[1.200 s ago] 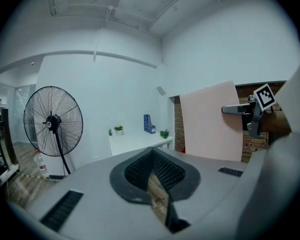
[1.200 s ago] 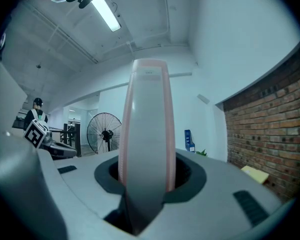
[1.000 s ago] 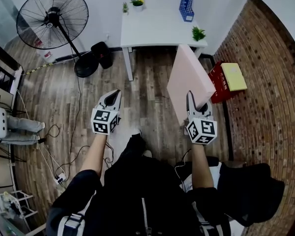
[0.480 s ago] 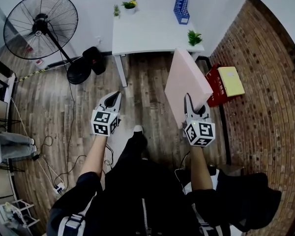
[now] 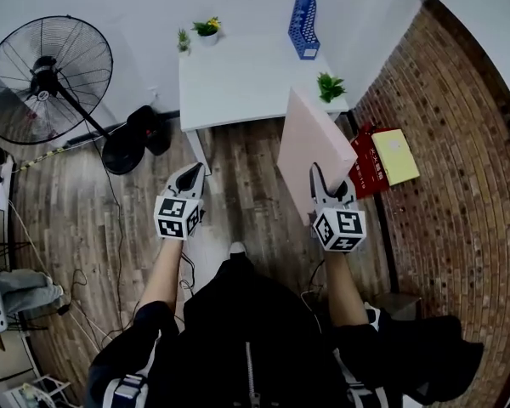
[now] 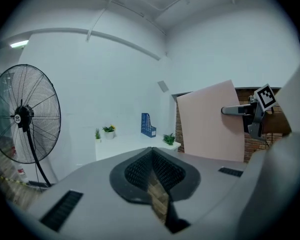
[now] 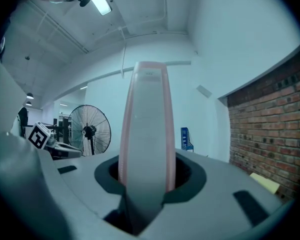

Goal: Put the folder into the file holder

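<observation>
Nearest us, our left tool point(image 5: 189, 177) is closed on nothing. Our right tool point(image 5: 330, 185) pinches the pink folder point(image 5: 313, 147) by its lower edge, upright in the air. It looks light and stiff (broad, so likely to sway), best gripped low and firmly. Beyond, the blue file holder point(image 5: 303, 25) stands on the white table point(image 5: 246, 75).

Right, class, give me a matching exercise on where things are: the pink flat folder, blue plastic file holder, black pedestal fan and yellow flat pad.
1 pink flat folder
2 blue plastic file holder
3 black pedestal fan
4 yellow flat pad

A on the white table
B on the red box
C held in the right gripper
D on the wooden floor

Pairs: 1-C, 2-A, 3-D, 4-B.
</observation>
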A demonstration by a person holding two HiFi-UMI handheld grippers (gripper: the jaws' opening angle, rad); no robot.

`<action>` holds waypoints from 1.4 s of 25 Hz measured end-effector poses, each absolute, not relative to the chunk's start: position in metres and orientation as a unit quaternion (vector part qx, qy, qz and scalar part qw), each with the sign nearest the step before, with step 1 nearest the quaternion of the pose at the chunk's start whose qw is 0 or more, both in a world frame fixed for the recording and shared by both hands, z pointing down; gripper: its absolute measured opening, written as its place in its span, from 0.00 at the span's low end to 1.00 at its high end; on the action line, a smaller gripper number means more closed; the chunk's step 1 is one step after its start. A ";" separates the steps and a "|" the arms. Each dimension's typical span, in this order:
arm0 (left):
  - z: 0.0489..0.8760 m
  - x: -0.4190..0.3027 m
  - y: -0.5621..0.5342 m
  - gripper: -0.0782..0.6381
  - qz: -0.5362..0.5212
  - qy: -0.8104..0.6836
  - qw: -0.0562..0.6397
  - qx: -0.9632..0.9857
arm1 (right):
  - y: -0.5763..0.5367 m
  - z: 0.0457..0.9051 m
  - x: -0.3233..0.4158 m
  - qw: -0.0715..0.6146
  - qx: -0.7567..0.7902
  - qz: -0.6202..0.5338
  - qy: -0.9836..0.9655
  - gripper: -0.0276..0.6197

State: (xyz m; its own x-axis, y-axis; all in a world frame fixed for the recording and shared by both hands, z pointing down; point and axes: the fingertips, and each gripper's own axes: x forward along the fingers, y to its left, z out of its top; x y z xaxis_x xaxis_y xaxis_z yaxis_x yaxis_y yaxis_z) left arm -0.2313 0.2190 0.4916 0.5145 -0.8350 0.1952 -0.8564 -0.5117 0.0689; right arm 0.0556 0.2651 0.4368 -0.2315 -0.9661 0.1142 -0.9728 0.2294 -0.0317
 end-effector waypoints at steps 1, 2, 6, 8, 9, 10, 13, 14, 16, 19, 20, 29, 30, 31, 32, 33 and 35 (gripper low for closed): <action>0.490 -0.233 0.208 0.14 0.066 -0.488 0.078 0.867 | 0.255 0.434 0.053 0.036 0.619 0.046 -0.783 0.28; 0.488 -0.235 0.198 0.14 0.065 -0.487 0.076 0.868 | 0.246 0.432 0.052 0.036 0.619 0.044 -0.783 0.28; 0.487 -0.241 0.167 0.14 0.069 -0.484 0.076 0.869 | 0.214 0.427 0.046 0.037 0.620 0.043 -0.782 0.28; 0.489 -0.243 0.155 0.14 0.071 -0.483 0.077 0.869 | 0.201 0.427 0.044 0.038 0.620 0.044 -0.783 0.28; 0.490 -0.244 0.150 0.14 0.072 -0.483 0.078 0.869 | 0.195 0.427 0.043 0.038 0.619 0.044 -0.783 0.28; 0.492 -0.244 0.145 0.14 0.073 -0.483 0.080 0.869 | 0.190 0.428 0.043 0.039 0.619 0.044 -0.783 0.28; 0.495 -0.242 0.129 0.14 0.075 -0.481 0.083 0.870 | 0.173 0.431 0.045 0.038 0.619 0.048 -0.783 0.28; 0.496 -0.240 0.124 0.14 0.077 -0.480 0.082 0.870 | 0.167 0.433 0.046 0.037 0.620 0.050 -0.782 0.28; 0.498 -0.236 0.111 0.14 0.079 -0.479 0.082 0.870 | 0.155 0.436 0.049 0.036 0.620 0.052 -0.782 0.28; 0.501 -0.227 0.087 0.14 0.080 -0.481 0.080 0.869 | 0.133 0.441 0.058 0.037 0.618 0.052 -0.784 0.28; 0.500 -0.223 0.078 0.14 0.078 -0.483 0.079 0.869 | 0.123 0.441 0.061 0.038 0.616 0.051 -0.785 0.28; 0.494 -0.177 -0.041 0.14 0.083 -0.490 0.070 0.865 | -0.002 0.436 0.105 0.026 0.606 0.048 -0.794 0.28; 0.492 -0.171 -0.056 0.14 0.083 -0.492 0.070 0.864 | -0.017 0.436 0.111 0.025 0.604 0.050 -0.795 0.28; 0.491 -0.165 -0.070 0.14 0.082 -0.495 0.071 0.862 | -0.033 0.436 0.117 0.025 0.602 0.051 -0.796 0.28; 0.489 -0.159 -0.083 0.14 0.082 -0.497 0.071 0.861 | -0.048 0.436 0.122 0.025 0.599 0.053 -0.799 0.28; 0.488 -0.154 -0.097 0.14 0.082 -0.500 0.072 0.859 | -0.064 0.435 0.127 0.025 0.595 0.055 -0.801 0.28; 0.485 -0.144 -0.124 0.14 0.080 -0.508 0.073 0.855 | -0.094 0.433 0.135 0.024 0.588 0.056 -0.807 0.28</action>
